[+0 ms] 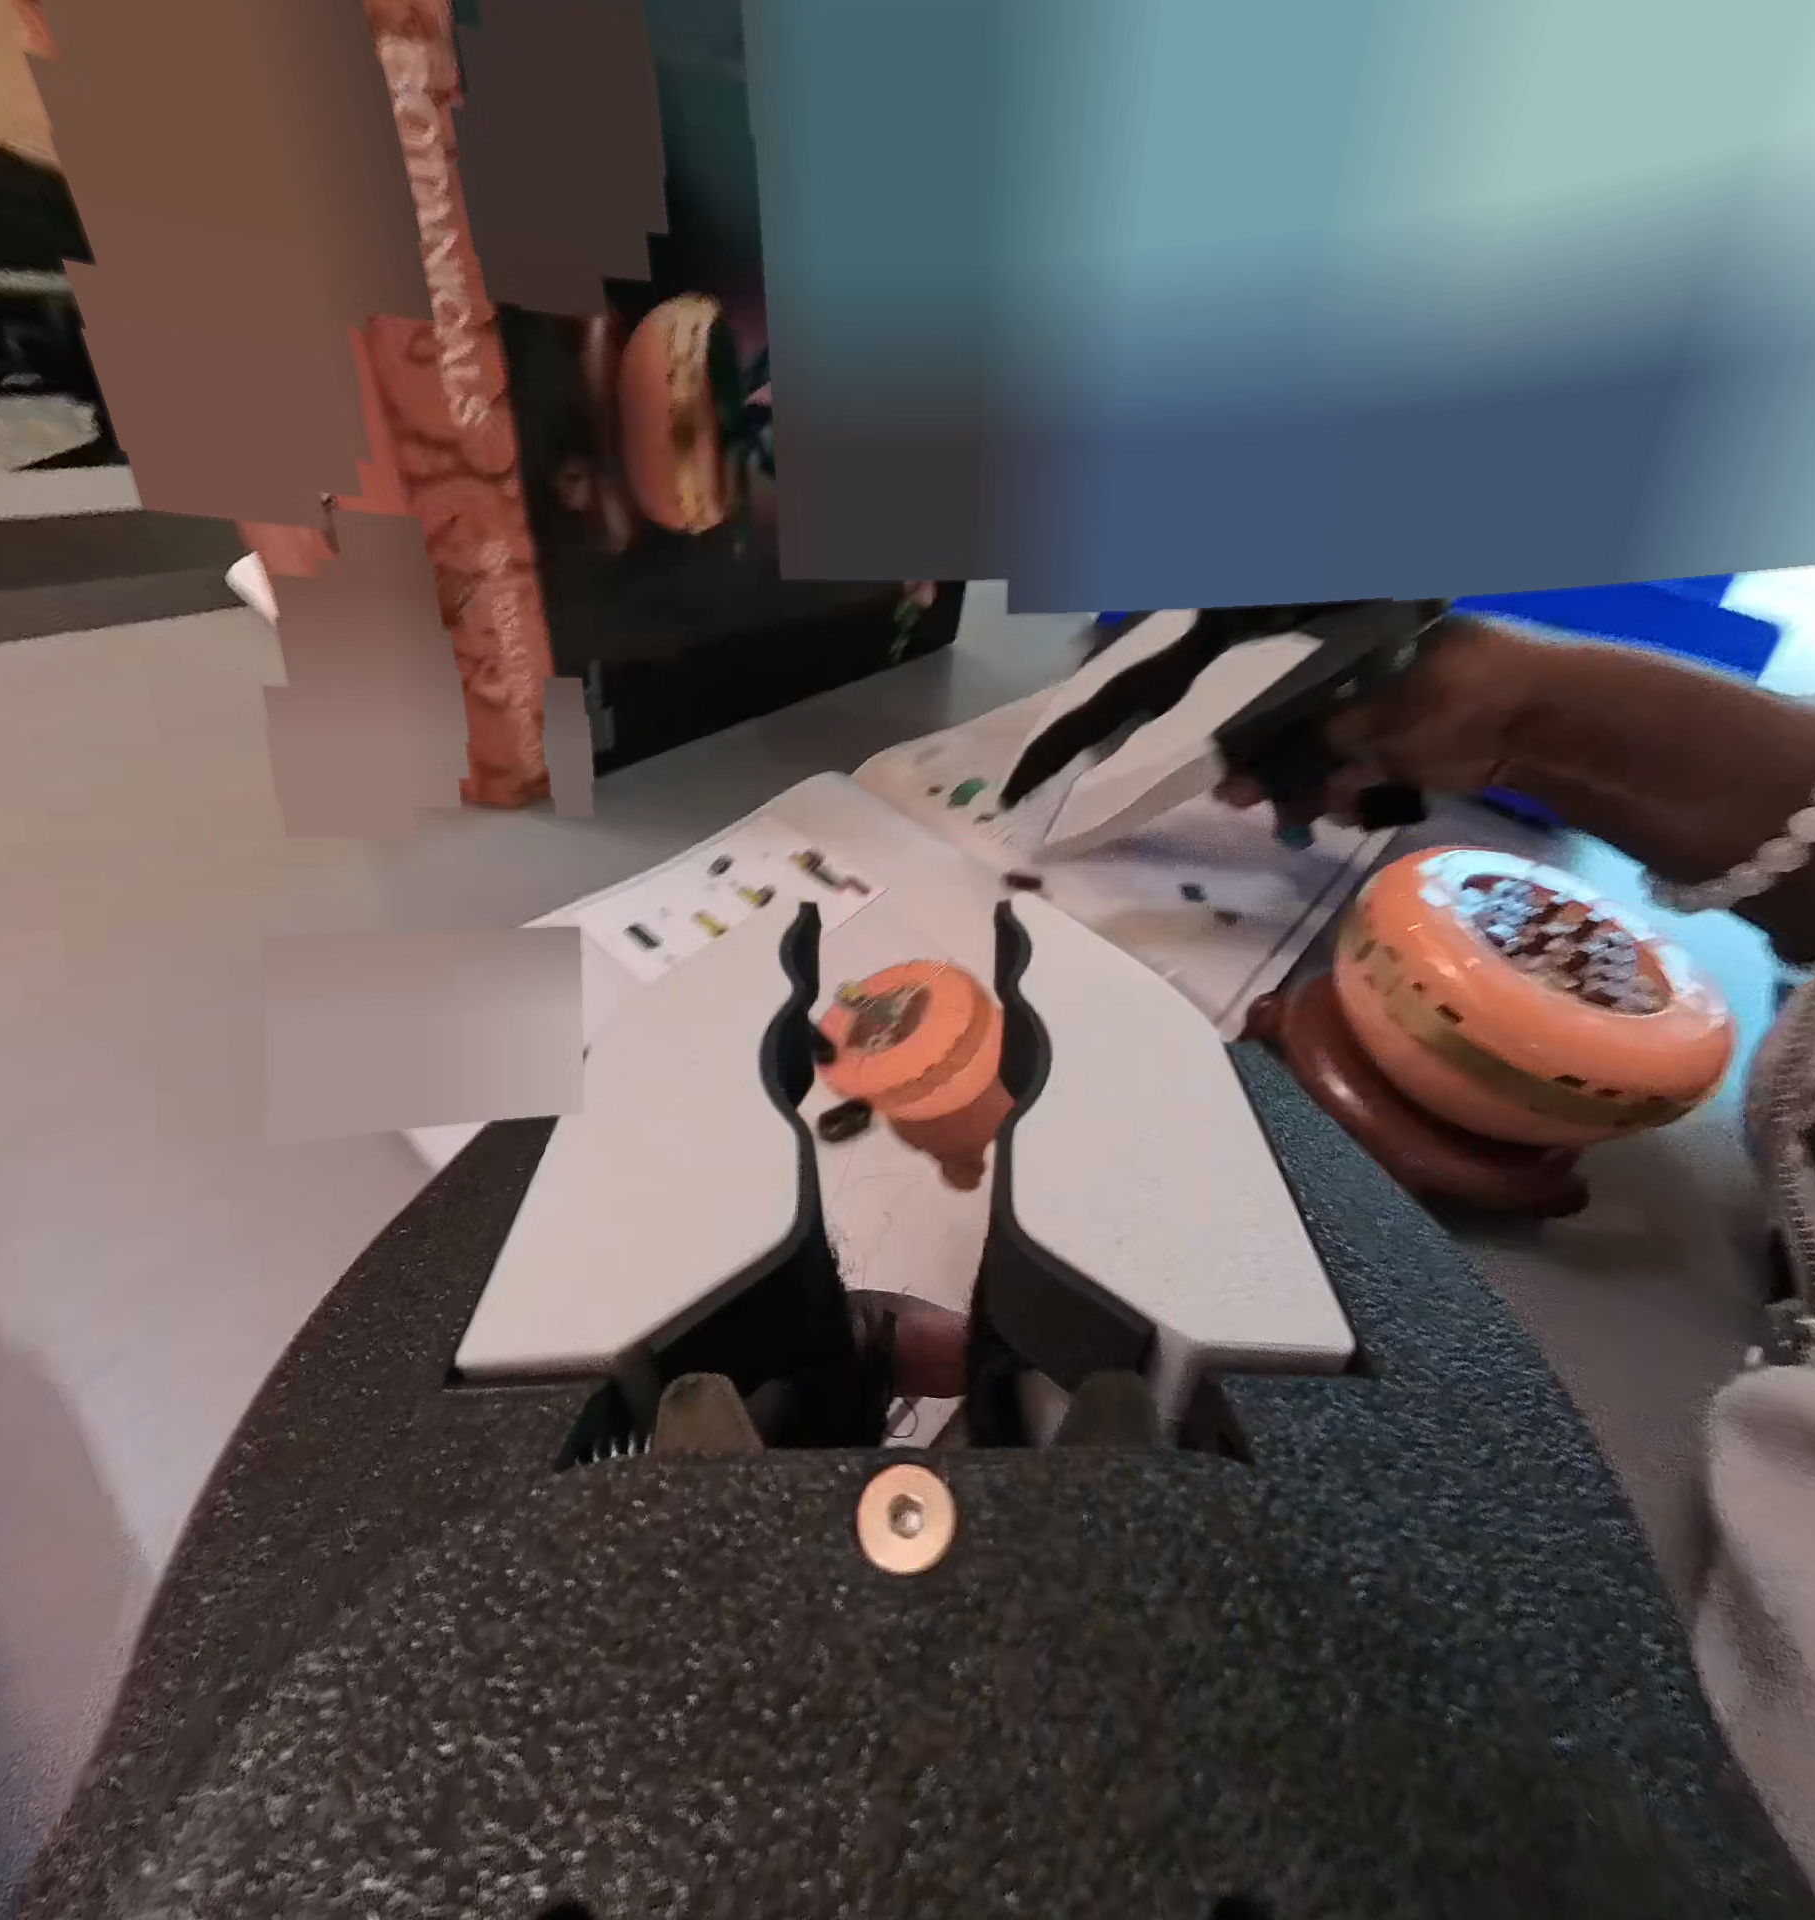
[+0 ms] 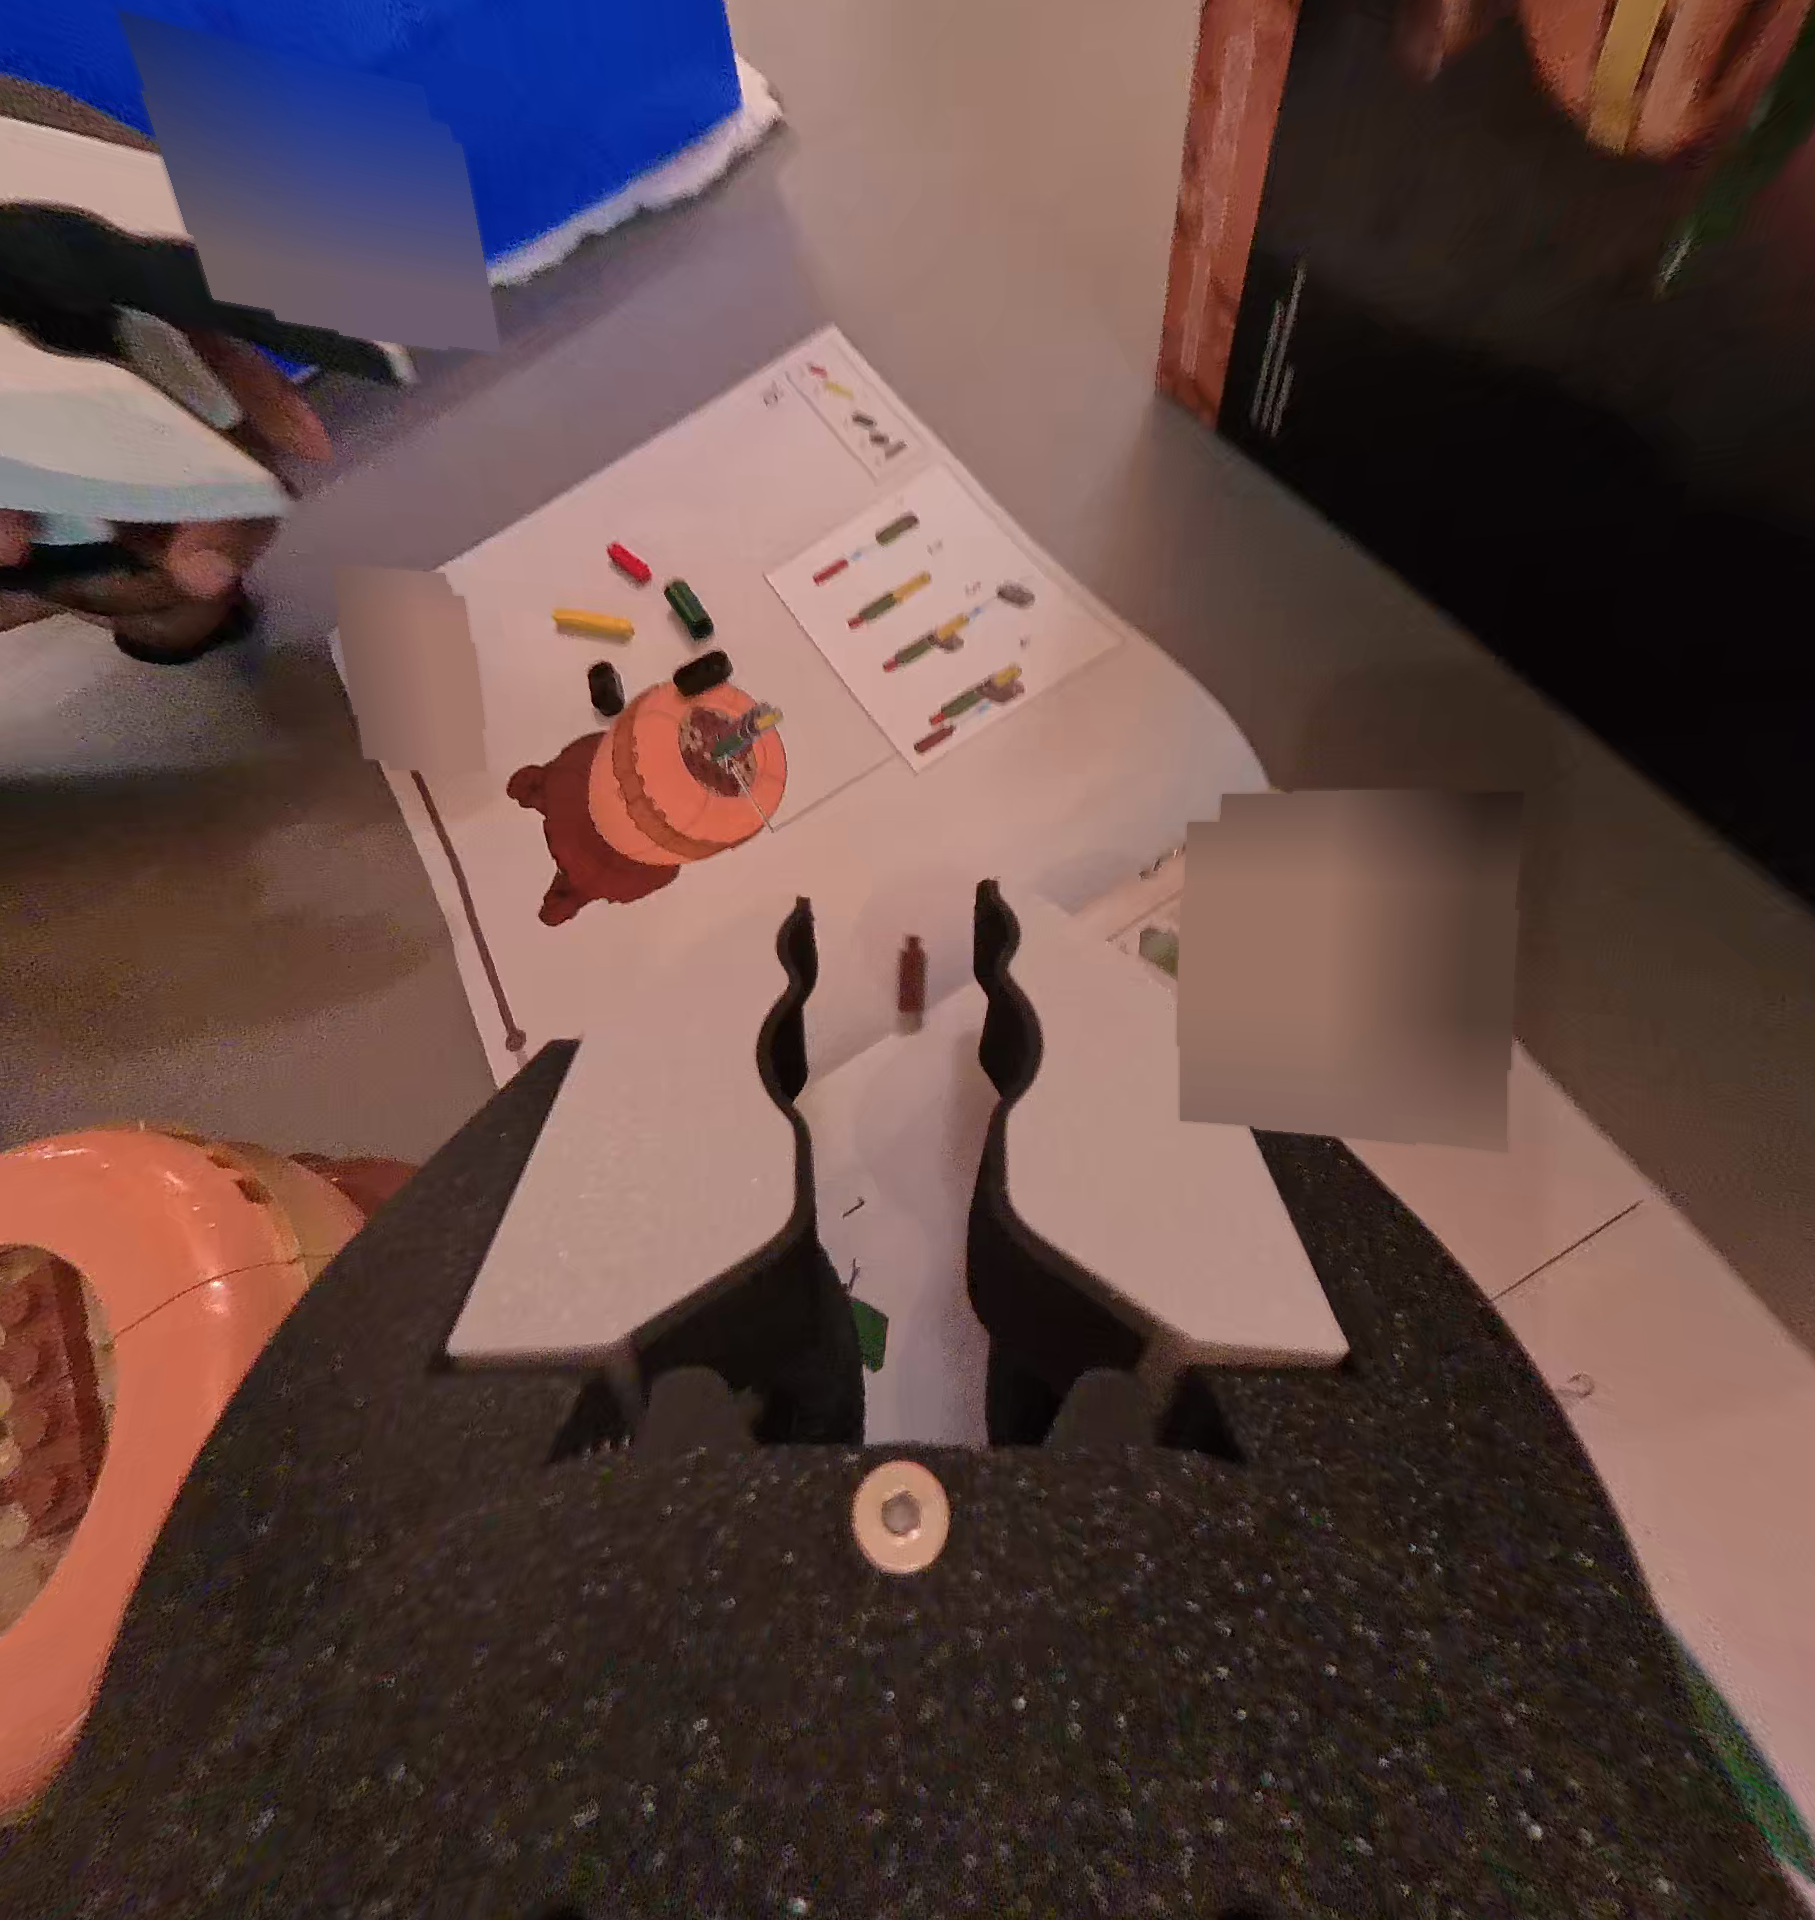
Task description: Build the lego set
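Note:
My left gripper (image 1: 905,914) is open and empty, over an open instruction booklet (image 1: 674,904) whose page shows a drawing of an orange pot (image 1: 908,1044). The built orange and brown lego model (image 1: 1505,997) stands to its right on the table; it also shows in the right wrist view (image 2: 51,1403). My right gripper (image 2: 892,902) is open and empty above the booklet (image 2: 986,499). A small dark red piece (image 2: 913,982) lies on the page between its fingers, untouched. Small red, yellow, green and black pieces (image 2: 687,608) show on the page; I cannot tell if they are printed.
The dark lego box (image 1: 622,468) stands upright at the back, and shows at the right in the right wrist view (image 2: 1505,468). A blue object (image 2: 570,104) sits at the far table edge. A hand holds each gripper; a sleeve (image 1: 1796,1143) is at the right.

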Tool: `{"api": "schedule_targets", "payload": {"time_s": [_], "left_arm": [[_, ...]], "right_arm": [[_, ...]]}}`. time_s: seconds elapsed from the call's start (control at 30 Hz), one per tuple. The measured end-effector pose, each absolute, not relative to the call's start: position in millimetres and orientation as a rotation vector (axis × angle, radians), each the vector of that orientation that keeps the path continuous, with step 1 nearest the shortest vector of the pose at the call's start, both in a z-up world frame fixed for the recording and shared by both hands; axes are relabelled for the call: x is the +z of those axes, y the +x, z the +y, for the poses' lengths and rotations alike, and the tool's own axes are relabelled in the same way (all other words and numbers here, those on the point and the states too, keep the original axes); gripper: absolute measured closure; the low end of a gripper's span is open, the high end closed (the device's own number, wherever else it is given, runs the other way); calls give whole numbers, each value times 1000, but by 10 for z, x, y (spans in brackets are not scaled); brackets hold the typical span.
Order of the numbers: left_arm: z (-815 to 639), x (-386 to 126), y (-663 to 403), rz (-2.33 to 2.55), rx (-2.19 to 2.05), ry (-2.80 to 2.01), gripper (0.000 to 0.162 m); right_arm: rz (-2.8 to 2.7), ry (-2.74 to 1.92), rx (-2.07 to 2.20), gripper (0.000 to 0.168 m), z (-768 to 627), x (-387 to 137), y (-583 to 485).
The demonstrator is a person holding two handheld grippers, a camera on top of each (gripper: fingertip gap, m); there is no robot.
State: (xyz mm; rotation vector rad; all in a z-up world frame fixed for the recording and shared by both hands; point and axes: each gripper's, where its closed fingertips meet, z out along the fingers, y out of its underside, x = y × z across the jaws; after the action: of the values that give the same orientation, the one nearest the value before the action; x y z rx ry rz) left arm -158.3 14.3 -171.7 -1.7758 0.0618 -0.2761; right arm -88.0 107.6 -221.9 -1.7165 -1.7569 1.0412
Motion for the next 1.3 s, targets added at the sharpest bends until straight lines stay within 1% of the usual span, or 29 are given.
{"api": "schedule_targets", "payload": {"time_s": [0.13,0.23,0.27,0.3,0.37,0.47,0.57,0.7,0.8,1.03,1.13,1.3], "left_arm": [[113,-1908,-1685,39,-200,-1891,132],[88,-1979,-1790,-18,-133,-1938,145],[72,-2000,-1844,-34,-96,-1953,149],[54,-2021,-1893,-47,-63,-1969,156],[20,-2055,-1957,-66,-32,-1991,162],[6,-2049,-1956,-67,-46,-1983,162],[3,-2033,-1976,-88,-53,-1968,162],[0,-2041,-1968,-79,-54,-1976,156],[16,-2084,-1935,-58,-73,-2008,148],[15,-2092,-1866,-16,-110,-2013,139],[7,-2065,-1857,-22,-142,-1991,135],[-3,-2032,-1889,-55,-166,-1964,135]], "right_arm": [[-1776,-1529,1068,136,1004,-2037,-970],[-1825,-1403,1013,137,927,-1991,-1063],[-1857,-1359,1021,141,859,-1982,-1102],[-1891,-1317,1031,147,787,-1975,-1145],[-1950,-1263,1015,160,708,-1998,-1223],[-1934,-1230,1005,164,766,-2026,-1261],[-1838,-1289,1119,164,849,-2023,-1229],[-1831,-1302,1111,163,891,-2093,-1195],[-1950,-1251,1113,161,752,-2118,-1240],[-2250,-1070,1100,152,433,-2100,-1610],[-2332,-1041,1070,152,368,-2205,-1793],[-2470,-981,975,155,243,-2432,-1945]]}}
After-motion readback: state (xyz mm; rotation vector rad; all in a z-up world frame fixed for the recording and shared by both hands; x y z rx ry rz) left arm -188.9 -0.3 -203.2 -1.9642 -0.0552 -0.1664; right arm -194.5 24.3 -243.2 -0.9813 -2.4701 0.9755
